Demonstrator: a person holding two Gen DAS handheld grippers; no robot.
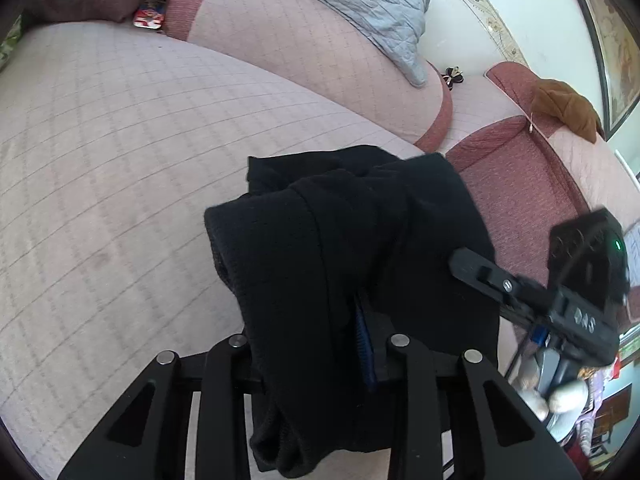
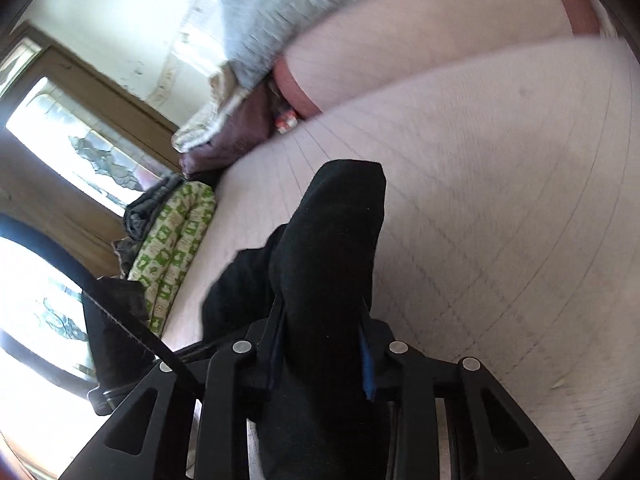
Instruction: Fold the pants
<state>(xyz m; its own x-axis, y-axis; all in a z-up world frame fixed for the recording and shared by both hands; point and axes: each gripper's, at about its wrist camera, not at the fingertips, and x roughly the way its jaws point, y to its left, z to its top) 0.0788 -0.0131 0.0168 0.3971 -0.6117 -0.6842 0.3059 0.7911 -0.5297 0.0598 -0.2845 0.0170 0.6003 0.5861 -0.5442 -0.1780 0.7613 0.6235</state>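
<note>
The black pants (image 1: 340, 248) hang bunched over my left gripper (image 1: 316, 320), which is shut on them; the cloth hides its fingers. In the left wrist view my right gripper (image 1: 472, 264) comes in from the right and bites the same cloth. In the right wrist view the black pants (image 2: 332, 248) drape over my right gripper (image 2: 320, 320), which is shut on them, above the pink quilted sofa seat (image 2: 500, 200). Both hold the pants up off the seat (image 1: 120, 168).
A grey quilted blanket (image 1: 360, 4) lies over the sofa back. A brown cloth (image 1: 568, 108) sits on the red armrest at right. A green patterned cushion (image 2: 172, 248) and a dark purple pillow (image 2: 236, 136) lie at the seat's far end, by a window.
</note>
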